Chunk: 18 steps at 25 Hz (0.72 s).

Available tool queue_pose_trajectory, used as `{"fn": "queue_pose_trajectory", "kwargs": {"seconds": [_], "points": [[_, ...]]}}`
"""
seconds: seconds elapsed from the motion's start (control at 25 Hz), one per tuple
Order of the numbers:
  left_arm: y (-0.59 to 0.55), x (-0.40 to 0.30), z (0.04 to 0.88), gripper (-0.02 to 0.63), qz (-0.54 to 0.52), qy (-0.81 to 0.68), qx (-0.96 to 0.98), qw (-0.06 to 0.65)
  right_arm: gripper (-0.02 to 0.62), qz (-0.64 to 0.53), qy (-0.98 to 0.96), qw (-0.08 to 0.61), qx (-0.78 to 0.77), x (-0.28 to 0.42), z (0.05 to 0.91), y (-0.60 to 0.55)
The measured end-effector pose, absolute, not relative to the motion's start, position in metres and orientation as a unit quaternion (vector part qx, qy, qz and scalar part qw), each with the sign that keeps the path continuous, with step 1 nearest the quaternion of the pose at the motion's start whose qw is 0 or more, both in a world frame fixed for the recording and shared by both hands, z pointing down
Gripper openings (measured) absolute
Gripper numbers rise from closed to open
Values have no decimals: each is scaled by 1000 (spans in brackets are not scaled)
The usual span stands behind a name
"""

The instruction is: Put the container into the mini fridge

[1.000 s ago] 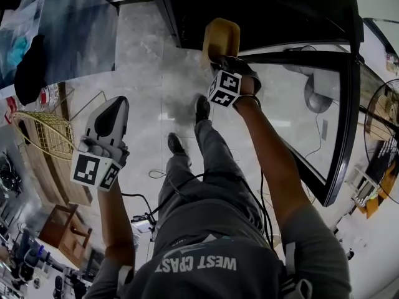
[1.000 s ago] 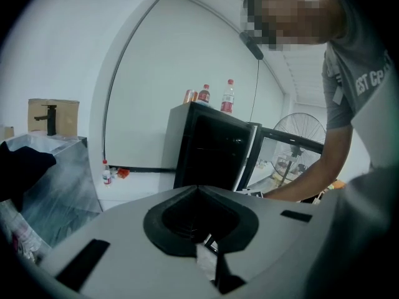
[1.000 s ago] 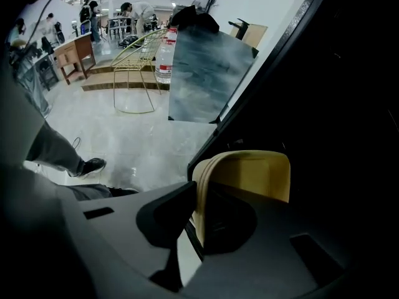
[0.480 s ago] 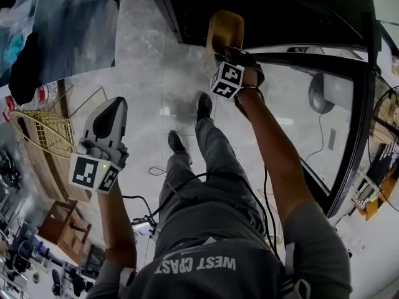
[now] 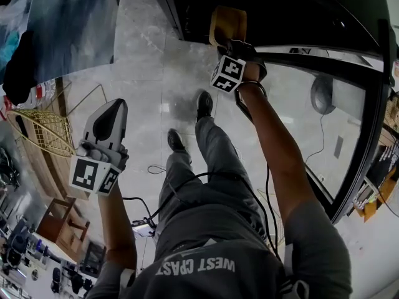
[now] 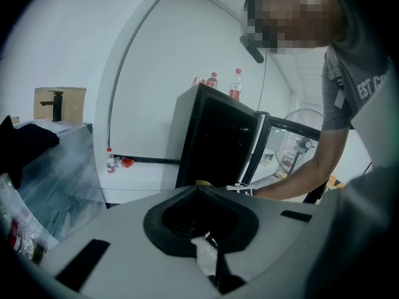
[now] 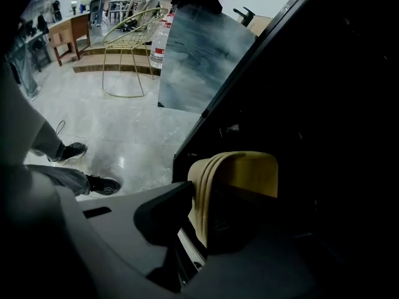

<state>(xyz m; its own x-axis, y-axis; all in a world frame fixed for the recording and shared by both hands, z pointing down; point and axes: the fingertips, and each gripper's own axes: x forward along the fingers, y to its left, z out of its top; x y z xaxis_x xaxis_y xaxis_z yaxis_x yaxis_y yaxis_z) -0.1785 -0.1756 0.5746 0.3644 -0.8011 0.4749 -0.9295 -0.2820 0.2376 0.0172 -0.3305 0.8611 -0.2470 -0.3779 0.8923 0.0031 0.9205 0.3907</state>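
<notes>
A tan container (image 5: 228,22) stands on its side at the mouth of the black mini fridge (image 5: 280,8), whose inside is dark. My right gripper (image 5: 227,43) reaches in behind it. In the right gripper view the container's rim (image 7: 206,185) stands between the jaws, which are opening, with a pale strip of pad bare beside it. The fridge's glass door (image 5: 349,123) hangs open to the right of my arm. My left gripper (image 5: 112,114) is held off to the left above the floor, shut and holding nothing. From the left gripper view the fridge (image 6: 212,142) shows across the room.
A gold wire frame (image 5: 43,132) and wooden furniture (image 5: 59,226) stand at the left. A grey marbled panel (image 5: 75,30) leans beside the fridge. Cables (image 5: 156,170) trail on the tiled floor by the person's shoes (image 5: 202,104). Bottles (image 6: 235,83) top the fridge.
My right gripper has carried the container deeper into the fridge opening, up in the head view. The left gripper has stayed where it was.
</notes>
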Motion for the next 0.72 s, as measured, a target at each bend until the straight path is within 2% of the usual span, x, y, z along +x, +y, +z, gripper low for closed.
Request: {"fn": "queue_pose_trajectory", "kwargs": {"seconds": [0.72], "points": [[-177, -176, 585, 15, 144, -551, 785, 242, 115, -201, -749, 606, 177, 27, 877, -387]]}}
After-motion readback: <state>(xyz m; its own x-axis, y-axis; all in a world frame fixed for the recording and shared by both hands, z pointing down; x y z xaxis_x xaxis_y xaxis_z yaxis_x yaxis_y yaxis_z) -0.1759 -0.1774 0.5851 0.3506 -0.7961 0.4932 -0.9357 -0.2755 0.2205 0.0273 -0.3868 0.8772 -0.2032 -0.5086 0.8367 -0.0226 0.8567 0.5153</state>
